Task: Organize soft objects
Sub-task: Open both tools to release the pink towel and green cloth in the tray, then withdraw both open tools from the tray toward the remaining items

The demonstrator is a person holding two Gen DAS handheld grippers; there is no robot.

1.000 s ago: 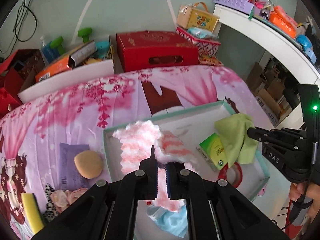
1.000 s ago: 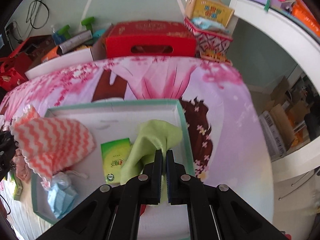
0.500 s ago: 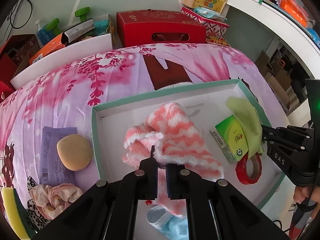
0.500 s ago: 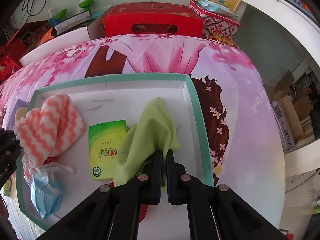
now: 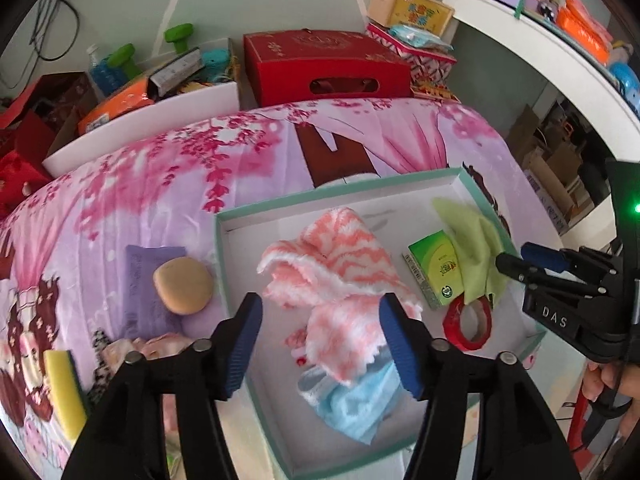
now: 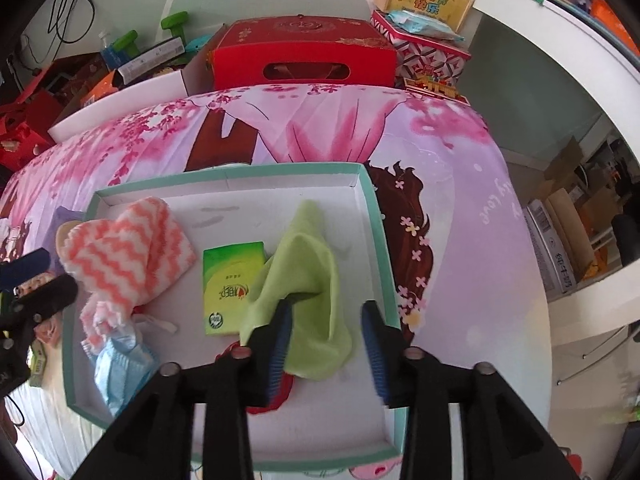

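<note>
a: while both sets of jaws are opening, where are the cloths found?

b: the pink zigzag towel (image 5: pixel 336 268) is seen loose beneath the left hand-held gripper (image 5: pixel 320 344), the green cloth (image 6: pixel 308 280) between the right hand-held gripper (image 6: pixel 326 350)'s parted pads, both inside the teal-rimmed box (image 6: pixel 376 216).

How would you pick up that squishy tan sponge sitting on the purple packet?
Grip the rounded tan sponge across its narrower middle, coming straight down from above. It lies flat on the purple packet, outside the teal-rimmed box, with bare sides all round, so the open left hand-held gripper could probably straddle it.
</note>
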